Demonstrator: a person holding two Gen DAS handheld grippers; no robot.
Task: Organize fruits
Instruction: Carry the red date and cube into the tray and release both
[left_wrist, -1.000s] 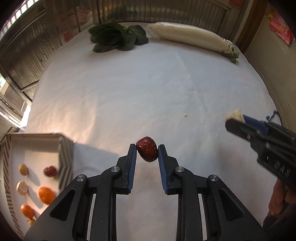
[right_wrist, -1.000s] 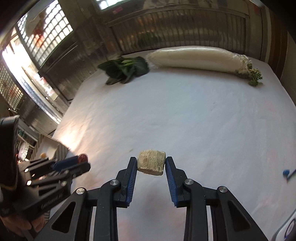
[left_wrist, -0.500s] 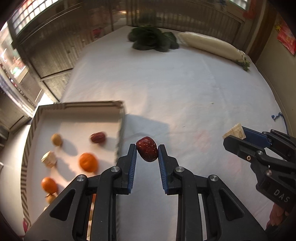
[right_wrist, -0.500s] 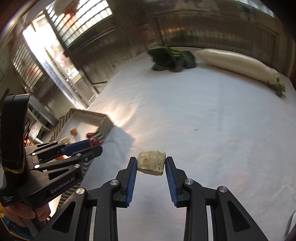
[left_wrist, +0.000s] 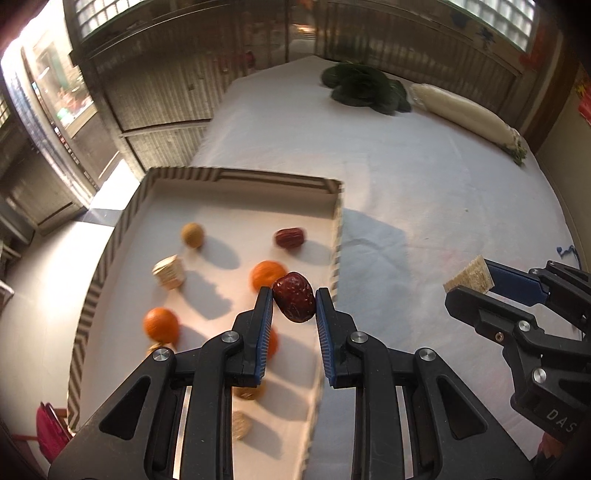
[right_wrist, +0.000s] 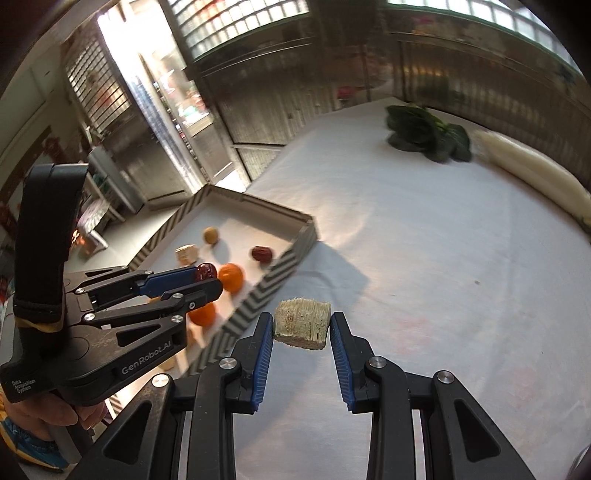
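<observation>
We see left gripper (left_wrist: 293, 304) fingers grasping a wrinkled dark-red date (left_wrist: 294, 302) over the striped cardboard tray (left_wrist: 334, 258); right gripper (right_wrist: 301, 326) fingers clenched on a pale fibrous sugarcane chunk (right_wrist: 302, 324) above the white desk (right_wrist: 424, 258).

Tray (left_wrist: 338, 236): striped walls stood as a low barrier; far half of floor lay bare.
Tray floor: oranges (left_wrist: 160, 325), dates (left_wrist: 290, 237) and cane pieces (left_wrist: 169, 272) were scattered.
Cloth (left_wrist: 424, 184): open middle; greens (left_wrist: 364, 88) and radish (left_wrist: 465, 116) lined the far edge.

Wrinkled red date (left_wrist: 294, 302) pinched above striped tray (left_wrist: 236, 175), pale fibrous chunk (right_wrist: 303, 324) held aloft
</observation>
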